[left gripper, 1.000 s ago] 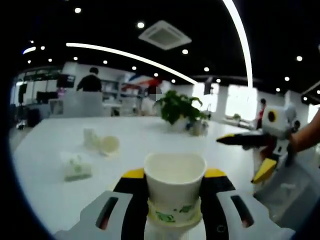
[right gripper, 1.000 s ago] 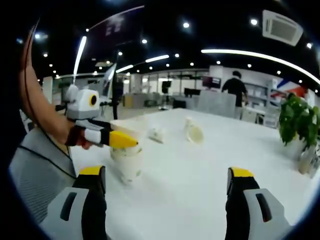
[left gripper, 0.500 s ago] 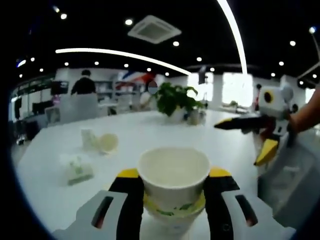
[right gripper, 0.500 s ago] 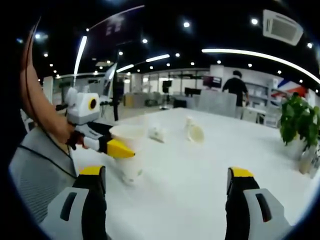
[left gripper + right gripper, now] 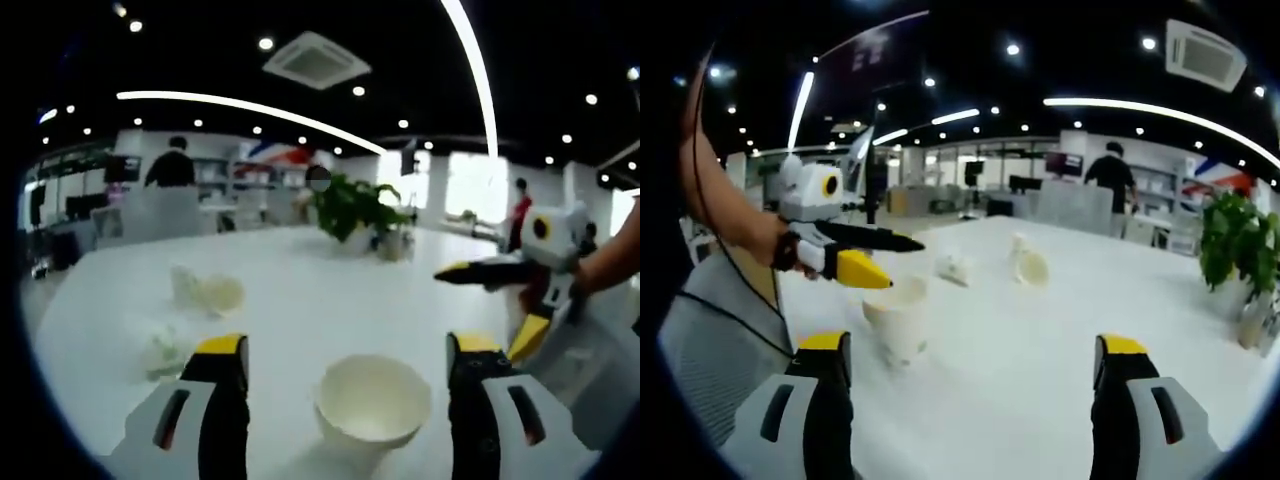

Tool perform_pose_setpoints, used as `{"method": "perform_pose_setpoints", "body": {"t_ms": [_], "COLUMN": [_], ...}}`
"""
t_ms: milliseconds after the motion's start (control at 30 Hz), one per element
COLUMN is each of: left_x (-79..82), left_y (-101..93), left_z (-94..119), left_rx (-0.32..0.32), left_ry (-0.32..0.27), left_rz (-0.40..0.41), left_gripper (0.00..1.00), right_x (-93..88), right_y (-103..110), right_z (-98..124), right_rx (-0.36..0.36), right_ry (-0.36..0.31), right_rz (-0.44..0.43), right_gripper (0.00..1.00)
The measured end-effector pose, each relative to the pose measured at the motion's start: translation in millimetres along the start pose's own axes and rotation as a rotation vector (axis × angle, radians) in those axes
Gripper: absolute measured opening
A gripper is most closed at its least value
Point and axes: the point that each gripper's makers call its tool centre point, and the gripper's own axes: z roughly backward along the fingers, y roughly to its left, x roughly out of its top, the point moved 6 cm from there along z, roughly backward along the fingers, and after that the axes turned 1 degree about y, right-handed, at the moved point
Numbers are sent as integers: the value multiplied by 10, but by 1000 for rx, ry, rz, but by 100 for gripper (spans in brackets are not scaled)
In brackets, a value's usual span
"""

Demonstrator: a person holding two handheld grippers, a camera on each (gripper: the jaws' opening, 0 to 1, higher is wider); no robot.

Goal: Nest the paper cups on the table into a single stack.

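A stack of white paper cups (image 5: 372, 405) stands upright on the white table (image 5: 300, 290), just ahead of and below my left gripper (image 5: 348, 345), whose jaws stand wide open on either side of it. In the right gripper view the same stack (image 5: 895, 318) sits under the open left gripper (image 5: 902, 262). Two more cups (image 5: 205, 292) lie tipped over farther off, and another cup (image 5: 165, 350) lies nearer on the left. My right gripper (image 5: 974, 345) is open with nothing between its jaws; it hangs over the table's right side (image 5: 480, 310).
A potted plant (image 5: 355, 205) stands at the far side of the table, seen also at the right edge (image 5: 1240, 250). A person (image 5: 1110, 175) stands in the office behind. A bare forearm (image 5: 725, 215) holds the left gripper. The fallen cups (image 5: 1028, 265) lie mid-table.
My left gripper has opened and let go of the cup, which now sits nested in the stack on the table. The left gripper has risen slightly. The right gripper has stayed still.
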Motion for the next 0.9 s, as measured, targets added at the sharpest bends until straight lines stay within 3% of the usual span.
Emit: {"method": "perform_pose_setpoints", "body": {"t_ms": [200, 533, 700, 900], "left_x": [61, -70, -127, -226], "left_y": [228, 610, 701, 667], "left_z": [310, 814, 1015, 1149], "left_rx": [72, 204, 237, 253], "left_ry": [3, 48, 60, 83], "left_rz": [-24, 12, 20, 27], "left_gripper": [85, 97, 98, 98], "right_x": [15, 40, 35, 37], "right_y": [-35, -114, -112, -124], "right_z": [9, 21, 13, 12], "right_rx": [-11, -40, -35, -38], "right_ry": [-13, -36, -32, -29], "right_rz": [-19, -59, -64, -72], "right_gripper": [100, 100, 100, 100]}}
